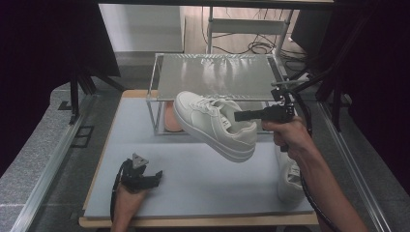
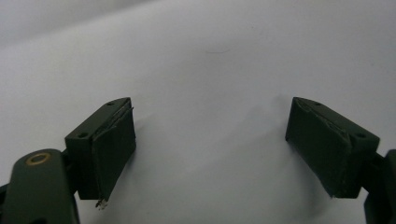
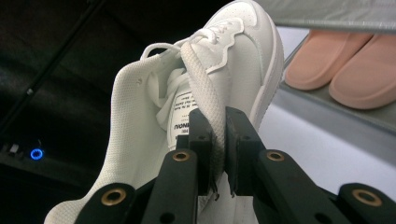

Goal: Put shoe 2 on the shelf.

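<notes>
Your left gripper (image 1: pixel 153 179) sits low at the near left of the pale grey table mat (image 1: pixel 193 183), close to its surface. In the left gripper view (image 2: pixel 210 144) its two black jaws stand wide apart with nothing but bare mat between them, so it holds nothing.

Moving right, the white lace-up leather sneaker (image 1: pixel 215 124) hangs in the air above the middle of the mat, clear of the surface, toe pointing toward the far left and tilted, its pale sole facing down and toward you. It floats just in front of the clear-walled, metal-framed shoe rack (image 1: pixel 212 72) at the back of the table. On the rack's lower level lie pink slip-on shoes (image 3: pixel 345 70), seen behind the sneaker's toe in the right gripper view.

Further right, your right gripper (image 1: pixel 241 116) reaches in level from the right. Its jaws are nearly closed and pinch the sneaker's padded white tongue (image 3: pixel 205 102) between the pads (image 3: pixel 219 154), carrying the shoe's whole weight.

At the near right, partly hidden under your right forearm, a second white sneaker (image 1: pixel 290 179) rests on the mat.
</notes>
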`<state>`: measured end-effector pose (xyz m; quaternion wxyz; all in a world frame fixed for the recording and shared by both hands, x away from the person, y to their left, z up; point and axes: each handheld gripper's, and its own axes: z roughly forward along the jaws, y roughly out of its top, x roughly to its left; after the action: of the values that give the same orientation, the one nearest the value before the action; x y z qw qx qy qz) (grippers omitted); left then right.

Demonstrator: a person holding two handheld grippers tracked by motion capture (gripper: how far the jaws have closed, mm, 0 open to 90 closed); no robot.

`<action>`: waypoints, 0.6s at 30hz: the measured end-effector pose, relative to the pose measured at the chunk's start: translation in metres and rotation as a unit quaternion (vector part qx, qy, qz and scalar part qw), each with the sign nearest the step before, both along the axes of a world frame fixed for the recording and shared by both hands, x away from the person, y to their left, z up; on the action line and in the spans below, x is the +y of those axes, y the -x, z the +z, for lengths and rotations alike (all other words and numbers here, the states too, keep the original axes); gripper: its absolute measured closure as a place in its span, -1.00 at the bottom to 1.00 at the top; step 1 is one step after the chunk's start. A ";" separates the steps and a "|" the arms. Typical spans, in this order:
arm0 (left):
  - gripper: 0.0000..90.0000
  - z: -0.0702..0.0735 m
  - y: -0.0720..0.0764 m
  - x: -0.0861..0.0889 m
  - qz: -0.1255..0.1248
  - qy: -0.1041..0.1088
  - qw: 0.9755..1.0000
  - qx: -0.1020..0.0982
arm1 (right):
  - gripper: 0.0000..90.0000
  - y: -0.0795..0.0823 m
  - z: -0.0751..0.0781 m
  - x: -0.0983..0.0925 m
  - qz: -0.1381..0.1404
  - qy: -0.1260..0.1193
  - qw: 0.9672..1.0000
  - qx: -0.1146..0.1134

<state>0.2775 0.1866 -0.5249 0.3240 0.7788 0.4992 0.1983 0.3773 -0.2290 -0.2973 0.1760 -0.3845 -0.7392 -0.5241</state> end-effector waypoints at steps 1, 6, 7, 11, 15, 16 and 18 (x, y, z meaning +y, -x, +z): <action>-0.64 0.000 0.000 0.000 0.000 0.000 1.000 0.000 | 0.84 -0.001 0.001 0.001 -0.002 -0.001 1.000 -0.001; -0.64 0.000 0.000 0.000 -0.001 -0.001 1.000 0.000 | 0.84 -0.008 0.007 0.004 -0.016 -0.016 1.000 0.000; -0.65 0.000 0.000 0.000 -0.001 -0.001 1.000 0.000 | 0.84 -0.009 0.007 0.004 -0.018 -0.017 1.000 0.000; -0.64 0.000 0.000 0.000 -0.002 -0.003 1.000 0.000 | 0.84 -0.017 0.012 0.006 -0.040 -0.030 0.999 -0.002; -0.64 0.000 0.000 0.000 -0.002 -0.003 1.000 0.000 | 0.84 -0.026 0.014 0.008 -0.063 -0.037 0.997 -0.002; -0.64 0.000 0.000 0.000 -0.002 -0.003 1.000 0.001 | 0.84 -0.028 0.014 0.009 -0.072 -0.038 0.997 -0.002; -0.64 0.000 0.000 0.000 -0.002 -0.003 1.000 0.001 | 0.84 -0.033 0.014 0.010 -0.087 -0.039 0.995 -0.001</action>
<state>0.2773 0.1870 -0.5246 0.3217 0.7809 0.4974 0.1983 0.4108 -0.2188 -0.2830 0.1437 -0.4395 -0.6820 -0.5666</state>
